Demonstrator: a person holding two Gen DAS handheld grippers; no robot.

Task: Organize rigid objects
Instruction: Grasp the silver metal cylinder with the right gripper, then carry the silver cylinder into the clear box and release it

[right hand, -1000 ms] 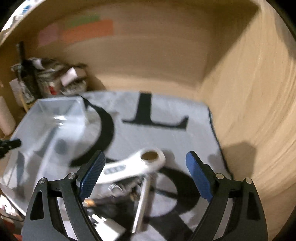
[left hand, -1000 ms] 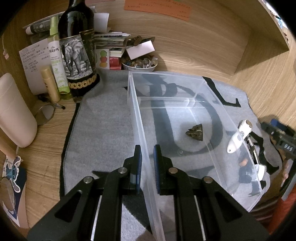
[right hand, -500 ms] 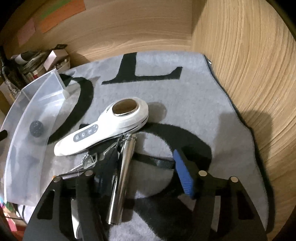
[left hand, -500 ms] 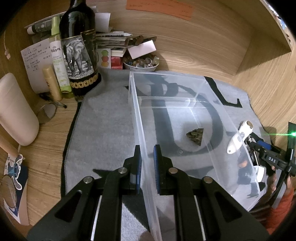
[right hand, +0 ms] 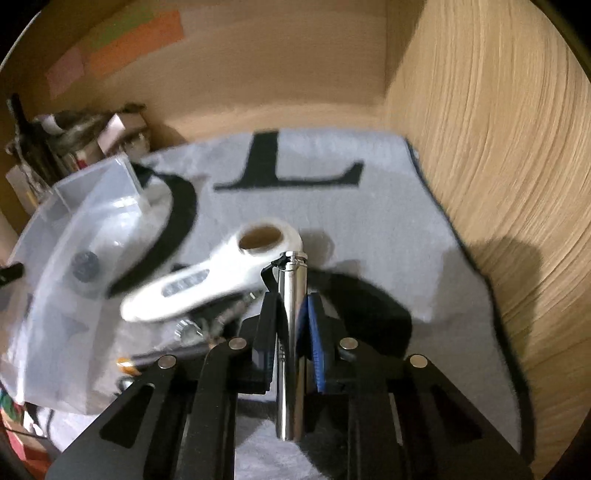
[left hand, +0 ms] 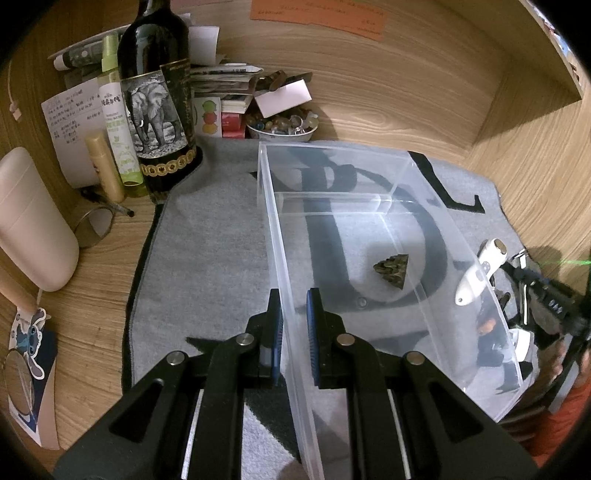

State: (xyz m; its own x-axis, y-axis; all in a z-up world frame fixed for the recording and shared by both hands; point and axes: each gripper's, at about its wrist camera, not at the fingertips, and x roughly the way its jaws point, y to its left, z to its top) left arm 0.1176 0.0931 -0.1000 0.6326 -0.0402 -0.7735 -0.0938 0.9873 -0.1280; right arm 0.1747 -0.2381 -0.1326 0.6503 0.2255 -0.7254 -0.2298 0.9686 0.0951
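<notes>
A: Metal cylinder (right hand: 291,332), shiny and slim, sits clamped between the blue pads of the right gripper (right hand: 293,325), whose jaws have just been closing onto it. It lies lengthwise along the fingers, above the grey mat (right hand: 369,221).

B: And the surface under it?

A: A grey fleece mat with big black letters, spread on a wooden desk (left hand: 92,266) boxed in by wood-grain walls. The right wall (right hand: 498,166) stands just beside the mat's edge. Orange paper notes (left hand: 317,16) are stuck on the far wall.

B: What is the other hand doing?

A: The left gripper (left hand: 294,332) is pinched on the near left wall of a clear plastic bin (left hand: 369,173). Inside the bin lies a small dark pyramid-shaped trinket (left hand: 393,271).

B: Anything near the cylinder?

A: A white handheld device (right hand: 221,280) just left of it, blurred, between the cylinder and the bin. Far left on the desk, a wine bottle with an elephant label (left hand: 159,103) and a bowl of small stones (left hand: 282,123).
</notes>
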